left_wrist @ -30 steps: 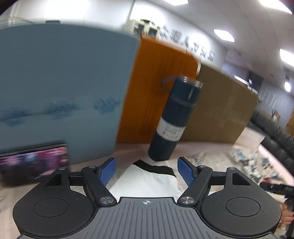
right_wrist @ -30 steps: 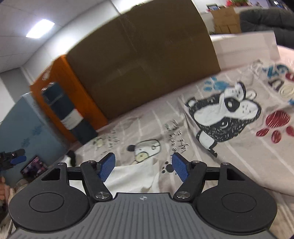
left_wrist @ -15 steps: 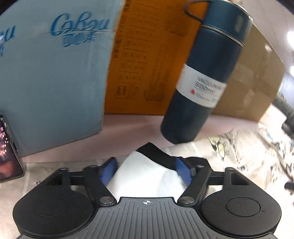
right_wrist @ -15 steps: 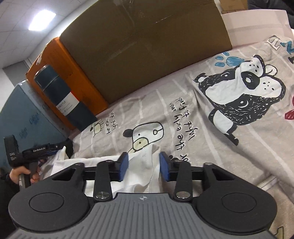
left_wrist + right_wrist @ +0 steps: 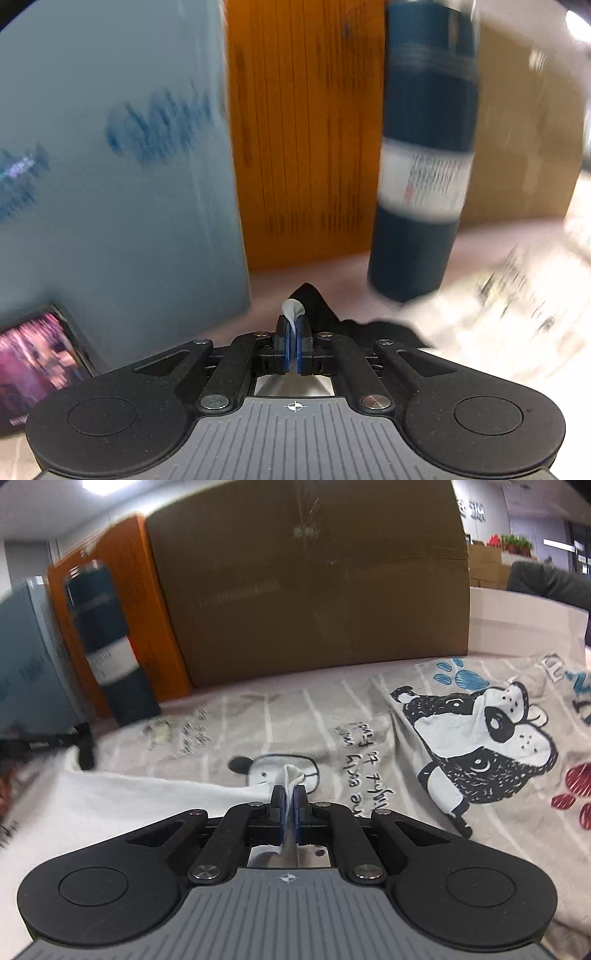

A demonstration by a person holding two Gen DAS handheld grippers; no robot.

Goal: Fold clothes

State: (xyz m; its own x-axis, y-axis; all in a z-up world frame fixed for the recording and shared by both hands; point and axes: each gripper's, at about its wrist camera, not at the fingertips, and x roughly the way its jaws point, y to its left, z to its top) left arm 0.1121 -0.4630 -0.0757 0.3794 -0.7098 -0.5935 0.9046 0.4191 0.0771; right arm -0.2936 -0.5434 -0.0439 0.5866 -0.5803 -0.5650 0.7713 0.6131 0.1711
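A white garment with a black collar trim lies on a printed cartoon bedsheet [image 5: 369,731]. My left gripper [image 5: 294,325] is shut on a corner of the white garment [image 5: 292,310], right by its black trim [image 5: 321,306]. My right gripper [image 5: 289,794] is shut on another corner of the white garment [image 5: 129,794], which stretches away to the left in that view towards the left gripper [image 5: 55,738]. The left wrist view is blurred by motion.
A dark blue flask [image 5: 421,162] stands just ahead and right of the left gripper; it also shows in the right wrist view [image 5: 110,646]. Behind it stand a blue box [image 5: 110,166], an orange box [image 5: 303,129] and a brown carton [image 5: 314,583]. A phone [image 5: 33,365] leans at left.
Both grippers went from open to shut, each pinching a corner of the white garment. The left gripper moved closer to the flask and boxes.
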